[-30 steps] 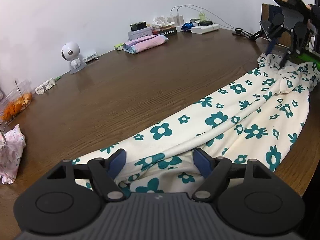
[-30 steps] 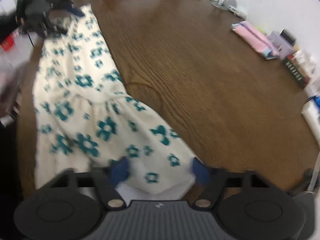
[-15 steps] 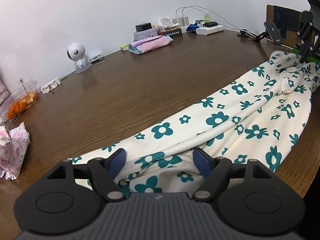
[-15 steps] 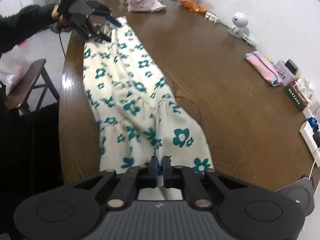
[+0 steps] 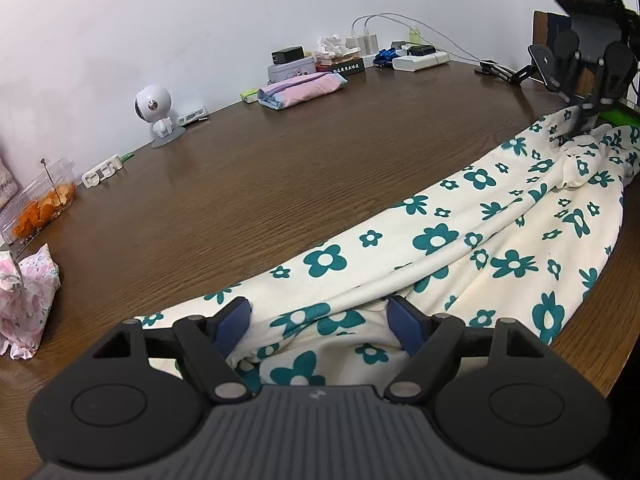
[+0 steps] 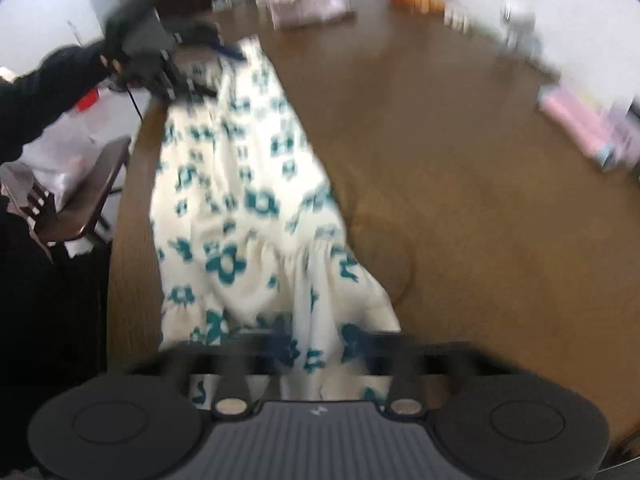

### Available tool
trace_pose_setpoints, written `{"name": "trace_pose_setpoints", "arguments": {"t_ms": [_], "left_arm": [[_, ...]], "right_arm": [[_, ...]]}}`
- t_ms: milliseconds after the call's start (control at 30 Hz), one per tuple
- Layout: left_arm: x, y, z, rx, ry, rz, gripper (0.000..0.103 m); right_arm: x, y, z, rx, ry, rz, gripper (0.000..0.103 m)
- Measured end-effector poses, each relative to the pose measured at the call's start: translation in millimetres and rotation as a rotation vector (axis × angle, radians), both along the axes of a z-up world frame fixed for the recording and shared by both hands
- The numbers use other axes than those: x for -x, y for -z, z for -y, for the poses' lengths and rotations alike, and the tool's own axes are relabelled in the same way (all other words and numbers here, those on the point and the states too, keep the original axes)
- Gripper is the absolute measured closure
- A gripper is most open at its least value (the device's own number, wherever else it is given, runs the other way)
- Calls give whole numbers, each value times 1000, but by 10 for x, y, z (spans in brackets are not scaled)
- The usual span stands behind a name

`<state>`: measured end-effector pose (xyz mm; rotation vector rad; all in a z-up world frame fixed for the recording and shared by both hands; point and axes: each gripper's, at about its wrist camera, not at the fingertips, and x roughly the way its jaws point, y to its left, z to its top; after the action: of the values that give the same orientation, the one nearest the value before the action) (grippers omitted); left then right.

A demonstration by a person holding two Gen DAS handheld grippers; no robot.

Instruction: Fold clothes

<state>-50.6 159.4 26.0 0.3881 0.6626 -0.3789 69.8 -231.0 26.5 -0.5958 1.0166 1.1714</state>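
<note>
While the dress [image 5: 460, 240] lies stretched along the near edge of the bench [image 5: 280, 184], the left hand-held gripper [image 5: 320, 322] sits over one end of it with jaws spread wide, fabric bunched between them but not pinched. At the dress's far end, the right hand-held gripper [image 5: 586, 114] is clenched tight on the cloth. Its own view is pretty blurry. A small white camera [image 5: 154, 114] stands across the bench from the dress.

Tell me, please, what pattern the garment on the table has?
The garment is cream with teal flowers, clearest in the left wrist view.
</note>
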Motion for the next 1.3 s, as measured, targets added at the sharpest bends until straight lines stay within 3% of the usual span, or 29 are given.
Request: {"name": "trace_pose_setpoints", "arguments": {"t_ms": [133, 200, 367, 467, 567, 767, 900, 967, 1033, 1067, 1200, 1233, 1267, 1300], "left_arm": [[2, 7, -16, 3, 1, 6, 25], [2, 12, -17, 1, 2, 11, 25], [-2, 23, -34, 13, 1, 19, 24], [3, 24, -38, 9, 4, 24, 24], [3, 25, -36, 6, 7, 28, 23], [4, 12, -23, -14, 12, 27, 23], [4, 3, -21, -23, 11, 27, 23], [8, 1, -17, -28, 9, 29, 23], [13, 2, -16, -30, 9, 33, 23], [13, 2, -23, -27, 7, 32, 23], [3, -7, -37, -27, 8, 27, 23], [1, -16, -39, -28, 7, 25, 23], [0, -27, -41, -30, 6, 25, 23], [7, -42, -42, -29, 5, 26, 23]], "right_arm": [[-39, -108, 214, -155, 73, -200, 100], [-59, -14, 262, -164, 128, -281, 100], [-180, 207, 343, -157, 269, -379, 101], [-153, 193, 435, -147, 316, -362, 76], [-63, 110, 570, -136, 321, -323, 71], [137, -351, 752, -222, 322, -132, 70], [76, -375, 619, -310, 337, -81, 74], [-2, -219, 501, -240, 374, -67, 75], [9, -47, 403, -138, 381, -28, 83], [41, 5, 402, -120, 374, -16, 87], [215, -40, 494, -118, 387, 49, 84], [278, -113, 541, -125, 388, 76, 81], [358, -204, 593, -137, 383, 97, 66], [459, -286, 639, -153, 364, 118, 44]]}}
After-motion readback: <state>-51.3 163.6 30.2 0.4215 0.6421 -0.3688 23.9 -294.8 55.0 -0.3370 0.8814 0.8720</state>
